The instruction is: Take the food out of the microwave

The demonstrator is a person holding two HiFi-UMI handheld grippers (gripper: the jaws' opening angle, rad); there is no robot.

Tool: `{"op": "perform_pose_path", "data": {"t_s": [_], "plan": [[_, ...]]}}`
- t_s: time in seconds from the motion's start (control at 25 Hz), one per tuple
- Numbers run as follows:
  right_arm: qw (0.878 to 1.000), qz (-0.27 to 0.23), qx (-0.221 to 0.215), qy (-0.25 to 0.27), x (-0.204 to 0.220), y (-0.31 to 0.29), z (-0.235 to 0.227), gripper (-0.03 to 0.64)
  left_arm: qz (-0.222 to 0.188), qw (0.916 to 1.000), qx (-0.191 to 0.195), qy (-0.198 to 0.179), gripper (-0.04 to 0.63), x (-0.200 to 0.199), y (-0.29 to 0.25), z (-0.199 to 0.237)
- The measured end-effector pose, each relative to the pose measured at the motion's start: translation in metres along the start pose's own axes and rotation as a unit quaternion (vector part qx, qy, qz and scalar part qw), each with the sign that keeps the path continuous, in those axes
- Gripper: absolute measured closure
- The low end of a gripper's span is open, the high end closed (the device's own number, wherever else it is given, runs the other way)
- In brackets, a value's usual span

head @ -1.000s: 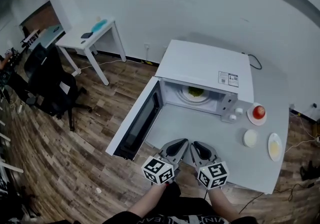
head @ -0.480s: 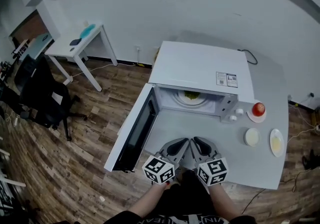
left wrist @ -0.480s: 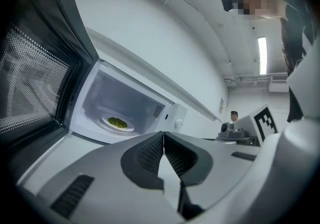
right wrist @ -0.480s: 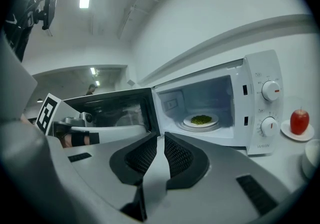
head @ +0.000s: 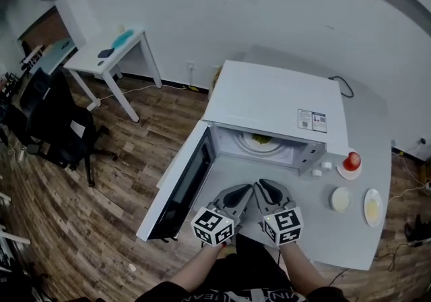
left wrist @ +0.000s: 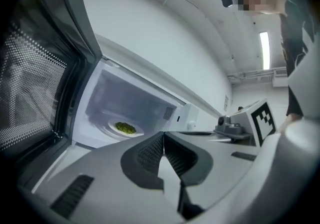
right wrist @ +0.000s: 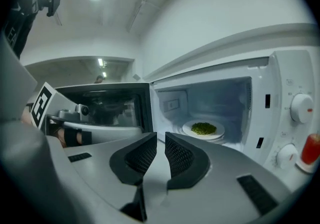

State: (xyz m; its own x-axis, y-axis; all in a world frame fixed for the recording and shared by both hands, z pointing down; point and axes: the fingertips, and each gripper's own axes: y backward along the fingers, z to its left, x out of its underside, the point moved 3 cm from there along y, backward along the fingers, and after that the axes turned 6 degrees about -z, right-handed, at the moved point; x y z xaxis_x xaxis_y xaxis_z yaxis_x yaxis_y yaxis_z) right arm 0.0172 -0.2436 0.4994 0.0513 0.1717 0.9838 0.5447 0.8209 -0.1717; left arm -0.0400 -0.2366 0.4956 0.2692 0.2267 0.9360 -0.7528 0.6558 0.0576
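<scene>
Approach step: left gripper (head: 246, 191) and right gripper (head: 264, 187) empty, jaws together, facing open microwave (head: 276, 98); plate of green food (head: 260, 140) inside at 12 o'clock; next, likely open jaws, reach for rim

The left gripper (head: 247, 191) and the right gripper (head: 264, 185) have both slid forward over the table (head: 330, 233), side by side, closing on the open microwave (head: 276, 102). Its cavity mouth and the plate of green food (head: 260, 139) ahead of them now sit nearer their tips.
</scene>
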Motion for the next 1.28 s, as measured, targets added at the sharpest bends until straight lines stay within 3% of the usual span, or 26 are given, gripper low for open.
{"op": "perform_pose_path", "data": {"t_s": [0.28, 0.56, 0.88, 1.28], "plan": [[0.995, 0.043, 0.007, 0.094, 0.007, -0.030, -0.020, 0.557, 0.002, 0.9999, -0.016, -0.004, 0.584, 0.002, -0.019, 0.021], [0.985, 0.074, 0.030, 0.153, 0.015, -0.054, -0.043, 0.557, -0.003, 0.9995, -0.030, -0.002, 0.584, 0.001, -0.033, 0.040], [0.950, 0.122, 0.033, 0.285, 0.023, -0.086, -0.065, 0.557, -0.006, 0.9983, -0.057, -0.008, 0.584, 0.007, -0.037, 0.058], [0.917, 0.175, 0.018, 0.359, 0.036, -0.112, -0.076, 0.555, -0.018, 0.9971, -0.073, -0.003, 0.584, 0.008, -0.038, 0.067]]}}
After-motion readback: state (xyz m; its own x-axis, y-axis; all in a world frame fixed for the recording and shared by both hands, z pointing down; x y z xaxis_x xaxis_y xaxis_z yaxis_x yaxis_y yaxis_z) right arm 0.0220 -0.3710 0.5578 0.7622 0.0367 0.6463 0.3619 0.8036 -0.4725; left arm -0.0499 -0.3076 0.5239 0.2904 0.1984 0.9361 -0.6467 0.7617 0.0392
